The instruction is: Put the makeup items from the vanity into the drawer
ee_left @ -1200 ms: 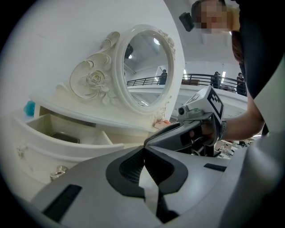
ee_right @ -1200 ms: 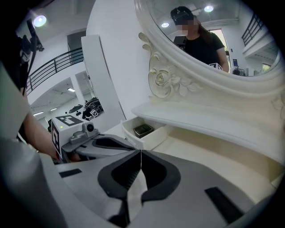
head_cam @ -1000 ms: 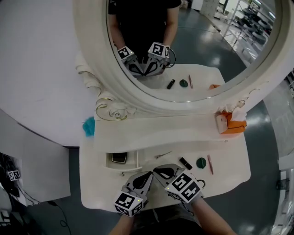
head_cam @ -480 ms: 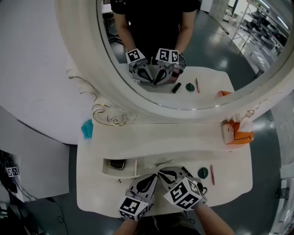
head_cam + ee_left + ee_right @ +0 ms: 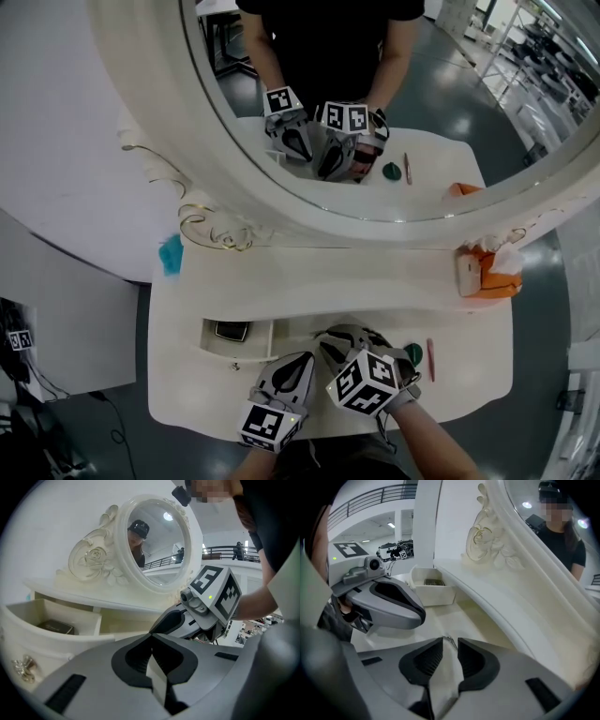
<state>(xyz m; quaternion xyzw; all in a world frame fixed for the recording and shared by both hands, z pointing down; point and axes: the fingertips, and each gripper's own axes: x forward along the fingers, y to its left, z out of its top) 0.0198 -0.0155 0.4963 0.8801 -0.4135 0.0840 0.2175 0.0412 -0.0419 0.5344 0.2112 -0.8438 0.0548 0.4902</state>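
Observation:
My right gripper (image 5: 330, 341) points steeply down at the vanity top (image 5: 469, 375), just right of the open drawer (image 5: 265, 339). Its jaws have just been opening and stand a little apart, open. A thin metal tool (image 5: 450, 643) lies on the table at their mouth, not pinched. My left gripper (image 5: 302, 362) is beside it, shut and empty; its fingertips (image 5: 151, 638) meet. A dark compact (image 5: 231, 330) lies in the drawer. A green round item (image 5: 413, 353) and a pink pencil (image 5: 430, 359) lie to the right. The right gripper hides the black tube.
An orange tissue box (image 5: 489, 270) stands on the upper shelf at the right, and a teal thing (image 5: 170, 254) sits at the shelf's left end. The big oval mirror (image 5: 375, 103) rises behind the shelf. In the right gripper view the shelf edge (image 5: 497, 611) runs close on the right.
My right gripper has rolled and sunk toward the table, now covering the black tube, and its jaws have parted slightly. The left gripper has barely moved and stays shut.

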